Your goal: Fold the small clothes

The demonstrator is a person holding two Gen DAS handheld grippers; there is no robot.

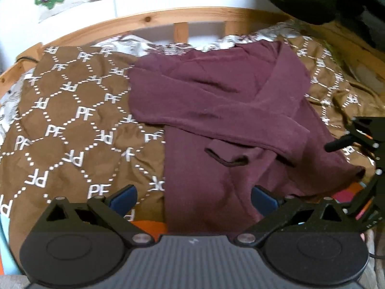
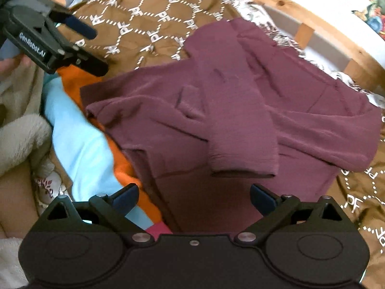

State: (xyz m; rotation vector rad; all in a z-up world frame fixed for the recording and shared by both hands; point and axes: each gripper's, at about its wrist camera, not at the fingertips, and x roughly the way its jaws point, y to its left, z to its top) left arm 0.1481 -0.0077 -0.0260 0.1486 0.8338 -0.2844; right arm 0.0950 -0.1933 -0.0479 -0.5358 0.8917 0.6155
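A: Both claws, left (image 1: 193, 198) and right (image 2: 194, 198), hang released over the maroon top (image 1: 216, 101) lying on the bed cover (image 1: 67, 110).

B: A careless grab at the near hem risks tugging the crossed sleeves (image 2: 240, 130) loose.

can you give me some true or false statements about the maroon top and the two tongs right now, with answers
1. The maroon top lies on a brown bedspread printed with white letters. True.
2. Both sleeves are spread out flat to the sides. False: they are folded in and cross over the body of the top.
3. The left tongs are shut on a sleeve cuff. False: they are open, with nothing between their fingers.
4. The right tongs are open and hold nothing. True.
5. Orange cloth and light blue cloth show beside the top's near edge. True.
6. The top hangs over the wooden bed rail. False: it lies on the bed, short of the rail.
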